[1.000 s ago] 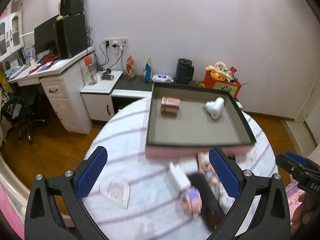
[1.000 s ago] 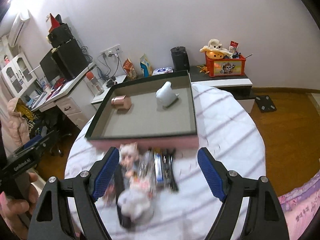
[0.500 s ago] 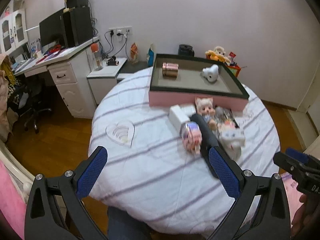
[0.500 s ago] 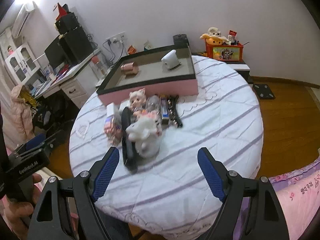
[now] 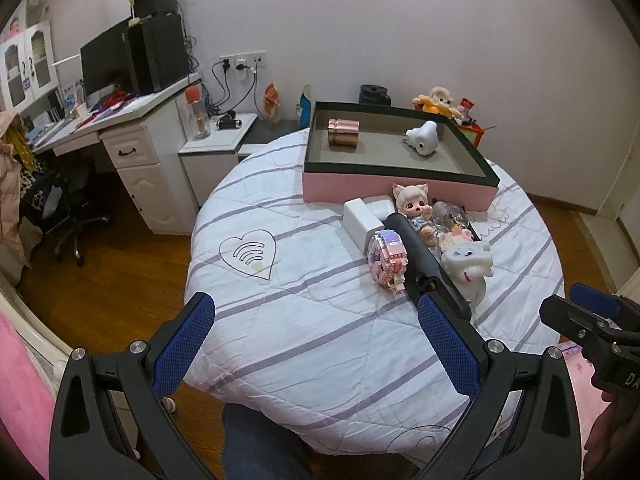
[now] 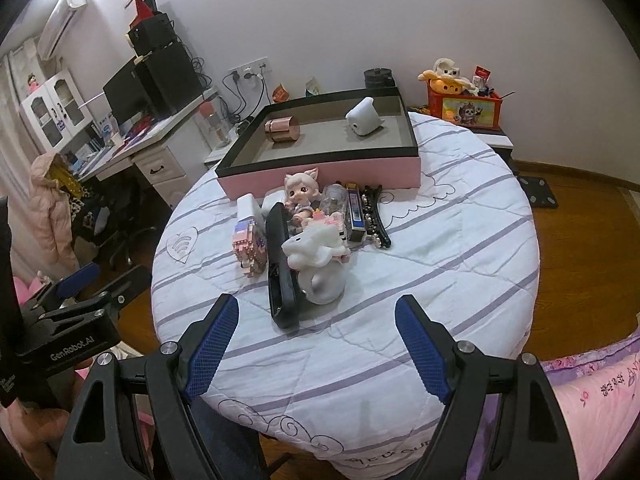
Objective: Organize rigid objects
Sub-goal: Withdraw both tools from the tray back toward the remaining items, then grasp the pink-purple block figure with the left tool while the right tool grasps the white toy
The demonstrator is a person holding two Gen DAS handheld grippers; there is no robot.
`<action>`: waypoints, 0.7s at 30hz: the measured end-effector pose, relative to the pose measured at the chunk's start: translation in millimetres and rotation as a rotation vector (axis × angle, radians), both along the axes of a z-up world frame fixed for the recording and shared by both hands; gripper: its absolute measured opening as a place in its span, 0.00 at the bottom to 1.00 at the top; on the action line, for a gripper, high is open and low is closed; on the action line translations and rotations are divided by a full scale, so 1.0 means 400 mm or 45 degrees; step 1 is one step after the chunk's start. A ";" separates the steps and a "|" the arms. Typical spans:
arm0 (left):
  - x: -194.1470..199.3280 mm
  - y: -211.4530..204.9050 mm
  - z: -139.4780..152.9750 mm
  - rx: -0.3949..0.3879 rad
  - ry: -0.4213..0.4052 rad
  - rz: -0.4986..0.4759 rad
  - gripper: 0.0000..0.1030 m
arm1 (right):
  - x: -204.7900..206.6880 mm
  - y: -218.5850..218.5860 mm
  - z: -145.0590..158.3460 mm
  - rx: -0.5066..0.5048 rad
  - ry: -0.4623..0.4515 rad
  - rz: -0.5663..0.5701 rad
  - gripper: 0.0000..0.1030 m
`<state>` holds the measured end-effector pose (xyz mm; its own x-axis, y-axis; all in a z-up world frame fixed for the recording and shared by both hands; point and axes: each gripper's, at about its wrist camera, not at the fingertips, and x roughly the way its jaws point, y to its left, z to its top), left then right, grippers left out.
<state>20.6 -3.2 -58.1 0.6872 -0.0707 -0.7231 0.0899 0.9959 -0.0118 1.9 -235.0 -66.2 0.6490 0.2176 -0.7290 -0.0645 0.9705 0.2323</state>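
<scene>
- Pink brick figure (image 6: 249,249) lies left of the white ring-shaped figurine (image 6: 318,264), my landmark.
- Black case (image 6: 280,264) touches its left side.
- Doll (image 6: 302,196) and pink tray (image 6: 320,168) stand behind it.
- My left gripper (image 5: 316,344) and right gripper (image 6: 316,338) gape wide, both empty, in front of it.

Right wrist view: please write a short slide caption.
Open right tool hovers before clustered toys beside the pink-walled tray on the round striped table.
</scene>
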 end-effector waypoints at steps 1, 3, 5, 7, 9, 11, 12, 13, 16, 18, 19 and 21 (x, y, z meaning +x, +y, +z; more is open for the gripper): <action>0.004 -0.003 -0.004 0.000 0.005 -0.001 1.00 | 0.002 0.003 -0.002 -0.003 0.003 0.000 0.80; 0.012 -0.008 -0.011 -0.004 0.013 -0.006 1.00 | 0.007 0.005 -0.006 -0.004 0.009 0.005 0.80; 0.023 -0.013 -0.021 -0.002 0.023 -0.008 1.00 | 0.015 0.007 -0.014 -0.003 0.020 0.006 0.80; 0.038 -0.022 -0.035 -0.004 0.042 -0.016 1.00 | 0.026 0.009 -0.027 -0.003 0.035 0.009 0.80; 0.052 -0.030 -0.049 -0.015 0.060 -0.024 1.00 | 0.038 0.011 -0.042 -0.002 0.053 0.011 0.80; 0.065 -0.038 -0.060 -0.022 0.070 -0.028 1.00 | 0.049 0.012 -0.055 -0.004 0.068 0.015 0.80; 0.074 -0.043 -0.067 -0.024 0.077 -0.031 1.00 | 0.054 0.011 -0.061 -0.003 0.073 0.015 0.80; 0.080 -0.048 -0.073 -0.025 0.084 -0.034 1.00 | 0.061 0.010 -0.070 0.000 0.082 0.013 0.80; 0.106 -0.063 -0.094 -0.022 0.102 -0.037 1.00 | 0.083 0.006 -0.092 0.006 0.107 0.009 0.80; 0.122 -0.072 -0.106 -0.020 0.110 -0.035 1.00 | 0.096 0.005 -0.104 0.005 0.114 0.013 0.80; 0.131 -0.076 -0.113 -0.018 0.116 -0.033 1.00 | 0.105 0.004 -0.112 0.006 0.118 0.013 0.80; 0.148 -0.083 -0.127 -0.016 0.126 -0.030 1.00 | 0.118 0.002 -0.122 0.008 0.123 0.012 0.80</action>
